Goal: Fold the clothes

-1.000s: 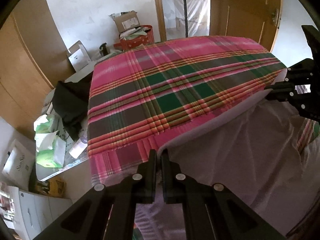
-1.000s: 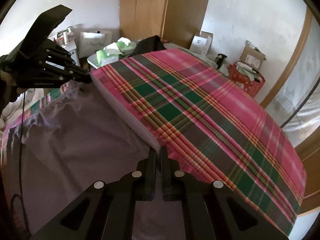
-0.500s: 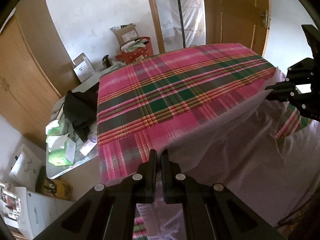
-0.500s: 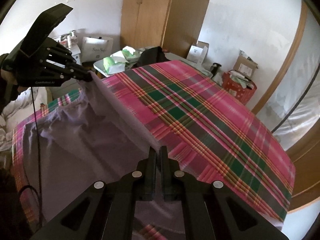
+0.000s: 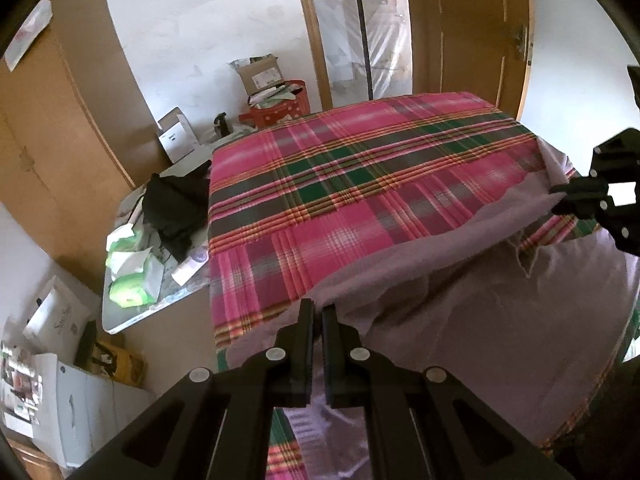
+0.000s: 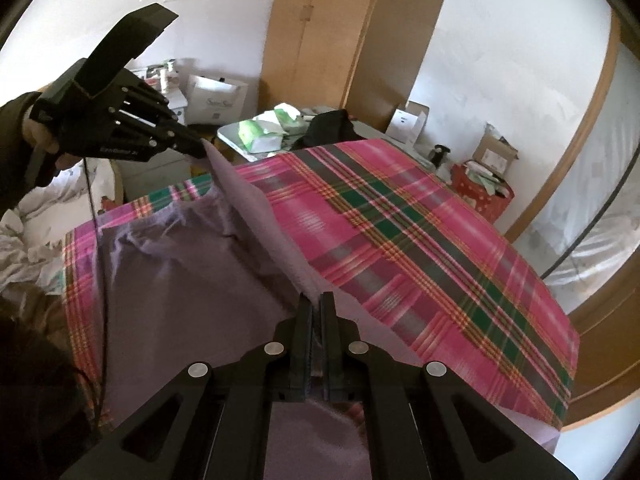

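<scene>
A pale lilac garment [image 5: 500,312] [image 6: 192,304] lies on the pink, green and grey plaid bed cover [image 5: 360,184] [image 6: 420,248]. Its far edge is lifted off the bed and stretched between both grippers. My left gripper [image 5: 317,308] is shut on one corner of that edge; it also shows in the right wrist view as the left gripper [image 6: 202,148], held by a hand. My right gripper [image 6: 319,300] is shut on the other corner and appears at the right of the left wrist view as the right gripper [image 5: 560,202]. The raised edge sags slightly in the middle.
A low white table [image 5: 120,324] beside the bed carries tissue packs [image 5: 132,268] and a black cloth [image 5: 176,208]. Cardboard boxes [image 5: 260,76] and a red bin [image 5: 280,110] stand by the far wall. Wooden wardrobe [image 6: 320,32] and door [image 5: 480,28] border the room.
Both grippers have risen and pulled back toward the person, lifting the garment's far edge off the plaid cover. More of the cover now shows beyond the garment.
</scene>
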Demonstrator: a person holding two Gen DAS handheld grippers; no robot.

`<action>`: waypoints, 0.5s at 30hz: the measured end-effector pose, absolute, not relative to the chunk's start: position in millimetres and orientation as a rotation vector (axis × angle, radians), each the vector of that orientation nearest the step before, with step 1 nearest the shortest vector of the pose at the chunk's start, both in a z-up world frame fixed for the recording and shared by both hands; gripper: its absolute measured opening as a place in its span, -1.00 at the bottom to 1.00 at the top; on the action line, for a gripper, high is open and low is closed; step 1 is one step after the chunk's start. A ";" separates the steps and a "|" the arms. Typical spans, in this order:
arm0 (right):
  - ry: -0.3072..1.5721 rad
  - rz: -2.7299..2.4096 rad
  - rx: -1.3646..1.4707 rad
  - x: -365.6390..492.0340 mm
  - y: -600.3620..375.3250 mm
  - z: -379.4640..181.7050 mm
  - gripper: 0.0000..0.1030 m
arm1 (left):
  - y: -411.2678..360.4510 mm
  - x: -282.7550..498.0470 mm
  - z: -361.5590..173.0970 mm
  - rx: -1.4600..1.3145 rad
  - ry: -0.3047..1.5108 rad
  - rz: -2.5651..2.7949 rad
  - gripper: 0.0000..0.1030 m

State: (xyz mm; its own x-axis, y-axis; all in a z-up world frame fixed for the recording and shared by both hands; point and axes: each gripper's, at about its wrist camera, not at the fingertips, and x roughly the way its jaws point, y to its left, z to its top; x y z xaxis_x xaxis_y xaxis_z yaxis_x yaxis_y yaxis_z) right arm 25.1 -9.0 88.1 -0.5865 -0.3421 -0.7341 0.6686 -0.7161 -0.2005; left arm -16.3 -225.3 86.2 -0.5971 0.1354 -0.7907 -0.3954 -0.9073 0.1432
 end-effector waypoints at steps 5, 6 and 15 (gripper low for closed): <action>0.632 -2.276 0.918 51.0 -13.1 88.0 -0.93 | -227.8 4.4 84.4 -1.214 0.427 2.528 -0.93; 0.633 -2.274 0.917 56.2 -13.9 88.0 -0.93 | -227.8 8.0 83.2 -1.216 0.427 2.527 -0.93; 0.641 -2.241 0.897 97.0 -22.8 84.8 -0.93 | -239.0 38.8 76.2 -1.224 0.356 2.537 -0.93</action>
State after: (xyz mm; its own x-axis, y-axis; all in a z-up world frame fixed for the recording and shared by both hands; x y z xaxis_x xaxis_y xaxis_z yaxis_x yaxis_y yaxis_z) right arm 97.0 -22.8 84.8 -0.5673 -0.3730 -0.7341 0.7048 -0.6810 -0.1986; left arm 38.8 -239.0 76.2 -0.5917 0.1603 -0.7901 -0.3716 -0.9239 0.0909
